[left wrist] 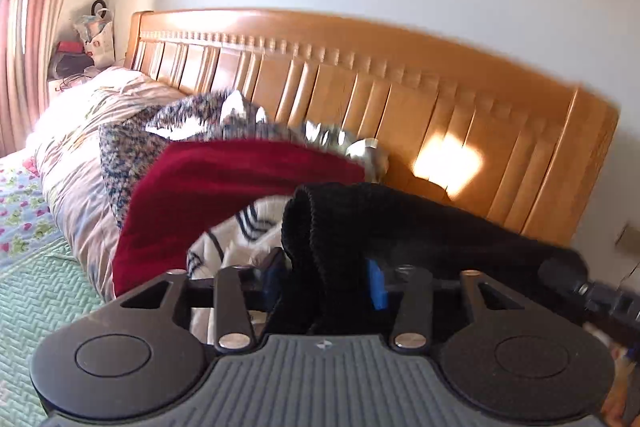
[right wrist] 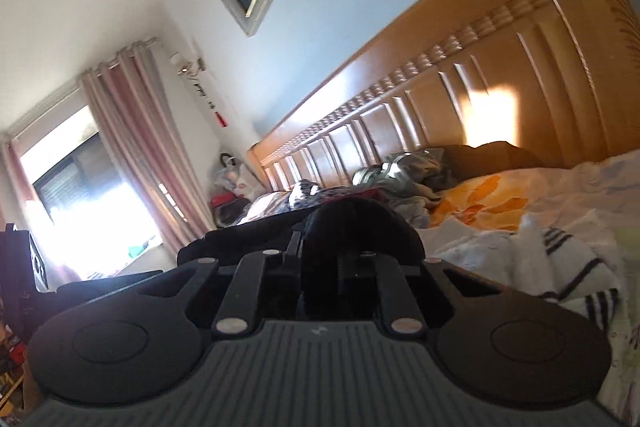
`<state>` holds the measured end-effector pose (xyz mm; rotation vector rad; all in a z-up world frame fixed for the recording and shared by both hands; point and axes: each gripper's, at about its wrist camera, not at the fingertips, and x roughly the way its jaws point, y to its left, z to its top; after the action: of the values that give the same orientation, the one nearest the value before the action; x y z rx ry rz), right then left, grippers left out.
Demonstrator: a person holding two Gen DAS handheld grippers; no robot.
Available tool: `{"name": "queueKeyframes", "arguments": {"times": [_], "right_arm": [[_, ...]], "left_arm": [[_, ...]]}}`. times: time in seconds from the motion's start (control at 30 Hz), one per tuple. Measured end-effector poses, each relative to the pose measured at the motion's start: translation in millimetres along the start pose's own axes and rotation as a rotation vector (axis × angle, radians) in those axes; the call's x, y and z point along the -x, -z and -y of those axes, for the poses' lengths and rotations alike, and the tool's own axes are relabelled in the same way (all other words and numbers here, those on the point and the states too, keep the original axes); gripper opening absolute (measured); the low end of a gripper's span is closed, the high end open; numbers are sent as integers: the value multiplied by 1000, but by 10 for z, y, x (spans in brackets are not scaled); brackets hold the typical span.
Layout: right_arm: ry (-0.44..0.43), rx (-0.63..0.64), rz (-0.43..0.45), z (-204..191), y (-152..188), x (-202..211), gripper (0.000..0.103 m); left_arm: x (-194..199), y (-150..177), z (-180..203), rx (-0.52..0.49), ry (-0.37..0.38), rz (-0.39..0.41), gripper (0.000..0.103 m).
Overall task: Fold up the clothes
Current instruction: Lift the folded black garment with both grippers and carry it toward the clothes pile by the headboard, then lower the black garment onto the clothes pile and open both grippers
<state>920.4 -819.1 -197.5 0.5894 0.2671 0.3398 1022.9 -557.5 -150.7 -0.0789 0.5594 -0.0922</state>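
Left wrist view has the left tongs [left wrist: 326,281] clamped on a bunched black knit garment [left wrist: 400,223] lifted above the bed [left wrist: 44,291], right tongs [right wrist: 320,263] pinching it too, so that thick wad could slip out if either grip loosens.

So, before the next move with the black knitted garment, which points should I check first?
1. Left gripper has the black knitted garment between its jaws: ok.
2. Its pads press the cloth: cannot tell.
3. Right gripper closed on the same black cloth: ok.
4. Garment lifted clear of the red garment: ok.
5. Garment spread flat between the grippers: not ok, it is bunched.
6. Free bed space for laying it down: cannot tell.
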Motion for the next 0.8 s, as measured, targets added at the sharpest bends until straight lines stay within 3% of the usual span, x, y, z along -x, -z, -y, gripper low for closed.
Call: {"name": "queueKeyframes", "arguments": {"times": [0.03, 0.07, 0.13, 0.2, 0.33, 0.43, 0.5, 0.57, 0.67, 0.73, 0.8], "right_arm": [[45, -15, -19, 133, 49, -92, 17], [81, -26, -40, 259, 104, -173, 20], [110, -35, -91, 483, 239, -289, 35], [127, -48, -132, 679, 348, -374, 36], [34, -123, -113, 764, 268, -196, 43], [-22, -204, -54, 813, 180, 31, 59], [-86, -254, 17, 768, 125, 241, 60], [-212, -238, 23, 570, 118, 338, 59], [-415, -219, -100, 232, 254, 154, 59], [-436, -263, -167, 145, 386, -165, 60], [-436, -369, -225, 176, 556, -542, 58]], "left_arm": [[-145, 90, 5, 8, -57, -37, 85], [-248, 174, -30, 28, -80, -65, 96], [-319, 272, -192, 83, -54, -74, 103], [-325, 323, -442, 192, 32, -92, 103], [-252, 440, -812, 387, 119, -91, 103], [-232, 524, -933, 492, 137, -101, 102], [-235, 496, -860, 469, 128, -101, 102], [-245, 449, -751, 428, 114, -99, 102], [-273, 418, -648, 382, 107, -121, 102], [-277, 427, -655, 395, 121, -123, 102], [-251, 460, -766, 475, 154, -104, 102]]}}
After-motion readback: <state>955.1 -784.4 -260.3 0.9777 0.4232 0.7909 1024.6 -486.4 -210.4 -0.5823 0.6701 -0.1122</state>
